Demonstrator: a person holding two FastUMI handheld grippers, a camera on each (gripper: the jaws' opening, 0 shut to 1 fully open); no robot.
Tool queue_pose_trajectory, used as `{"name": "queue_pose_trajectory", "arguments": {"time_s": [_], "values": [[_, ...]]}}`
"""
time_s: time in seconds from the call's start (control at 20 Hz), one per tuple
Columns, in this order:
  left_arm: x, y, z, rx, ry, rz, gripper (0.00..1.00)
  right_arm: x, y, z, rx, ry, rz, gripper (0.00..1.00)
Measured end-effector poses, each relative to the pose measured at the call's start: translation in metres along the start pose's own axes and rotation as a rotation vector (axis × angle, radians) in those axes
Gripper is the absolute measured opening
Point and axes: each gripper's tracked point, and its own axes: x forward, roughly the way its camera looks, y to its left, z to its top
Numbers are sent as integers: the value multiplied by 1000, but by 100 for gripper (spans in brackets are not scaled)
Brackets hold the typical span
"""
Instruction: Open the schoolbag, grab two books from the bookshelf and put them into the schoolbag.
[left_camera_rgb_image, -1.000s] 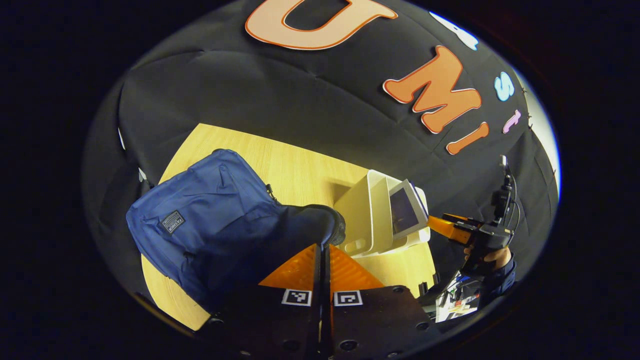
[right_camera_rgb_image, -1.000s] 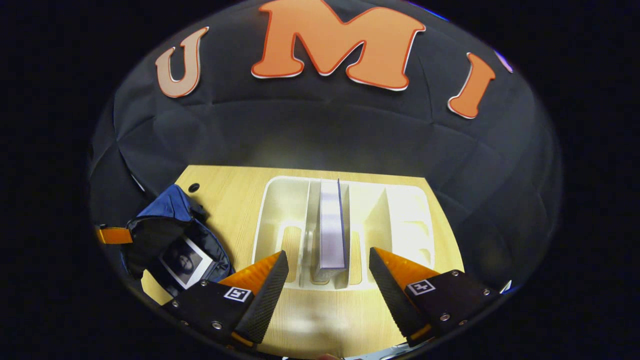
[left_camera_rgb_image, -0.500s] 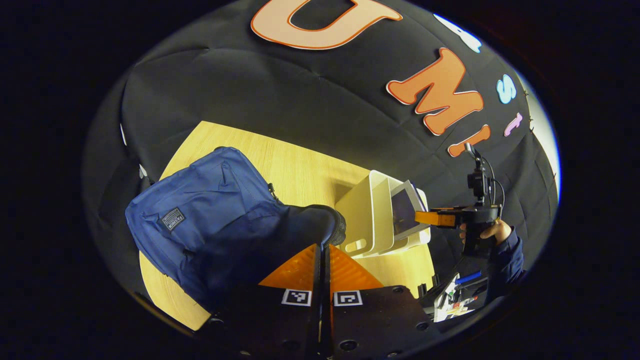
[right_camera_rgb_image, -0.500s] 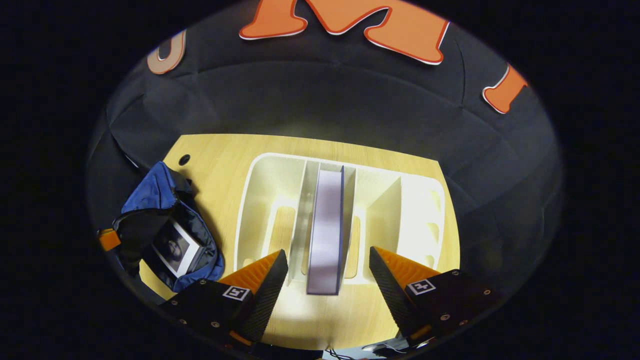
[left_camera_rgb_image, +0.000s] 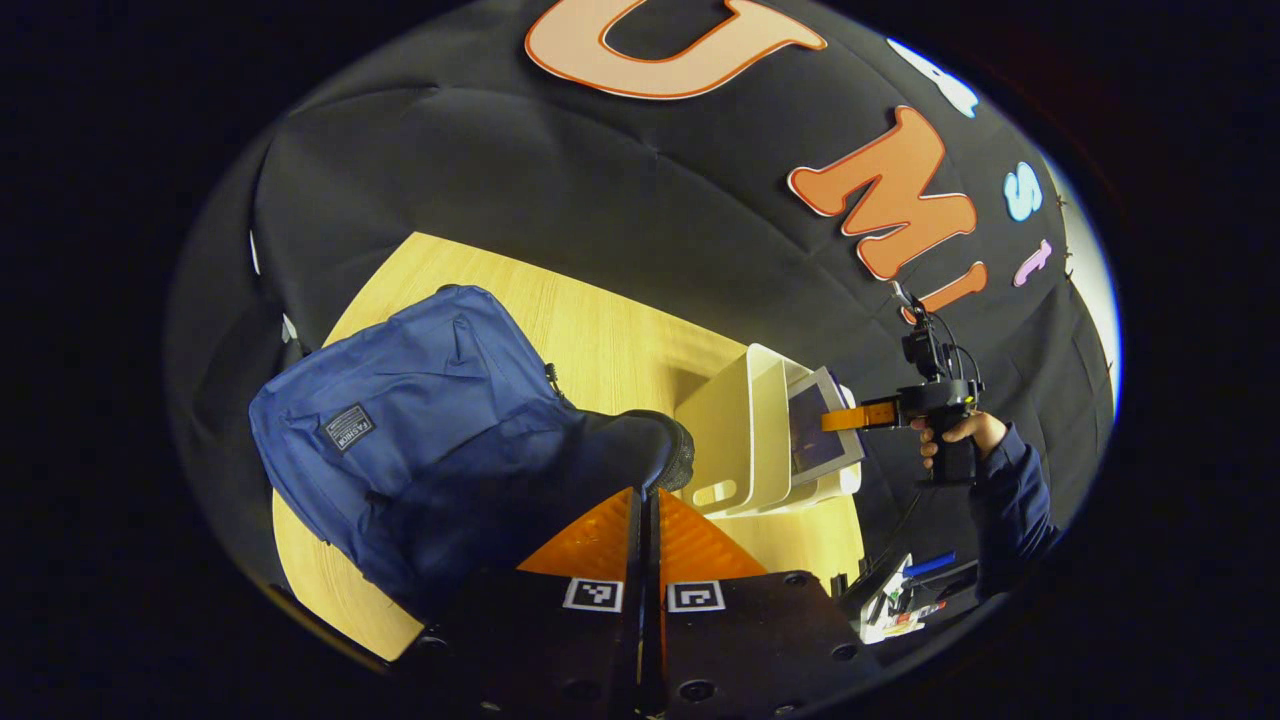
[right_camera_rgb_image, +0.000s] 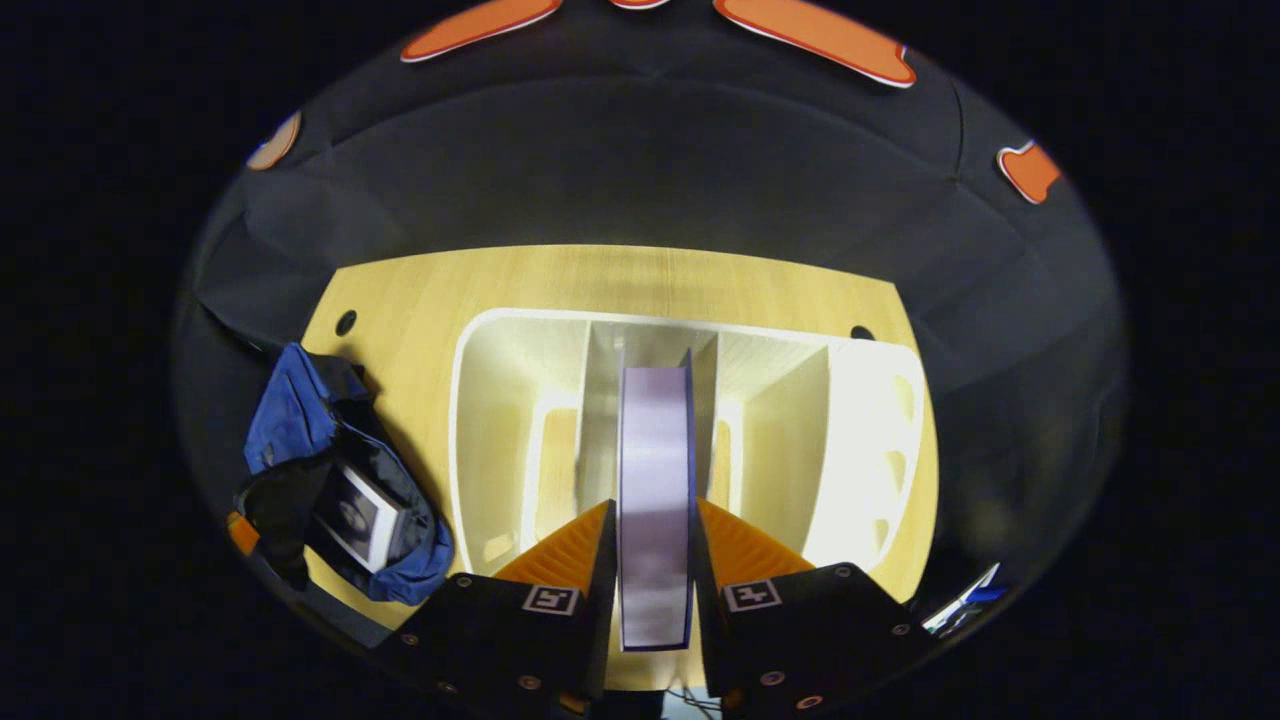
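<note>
Right claw (right_camera_rgb_image: 652, 560) pinches the upright book (right_camera_rgb_image: 655, 500) in the bookshelf (right_camera_rgb_image: 500, 420).

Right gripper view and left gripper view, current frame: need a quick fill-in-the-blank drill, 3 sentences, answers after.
1. The right gripper is shut on the ____, which stands in the white bookshelf.
2. That item sits in the shelf's ____ compartment.
3. The left gripper holds the open blue schoolbag, and ____ book already lies inside it.

Missing words: book; middle; one
</note>
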Motion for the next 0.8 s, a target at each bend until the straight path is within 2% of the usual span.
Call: {"name": "queue_pose_trajectory", "arguments": {"time_s": [0.1,0.15,0.2,0.25,0.55,0.8], "values": [[-1,2,0,0,-1,1,2,2,0,3,7,-2,5,32],[-1,2,-1,-3,-2,0,2,1,0,3,-3,-2,9,37],[-1,2,-1,-6,-2,-1,2,3,0,3,-5,-3,15,27],[0,2,-1,-9,-2,-1,2,2,0,2,-10,0,24,26],[1,1,-1,-13,0,-1,2,-26,-14,6,0,-37,58,23],[4,0,-2,-12,-3,1,2,-76,-25,9,5,-106,105,22]]}}
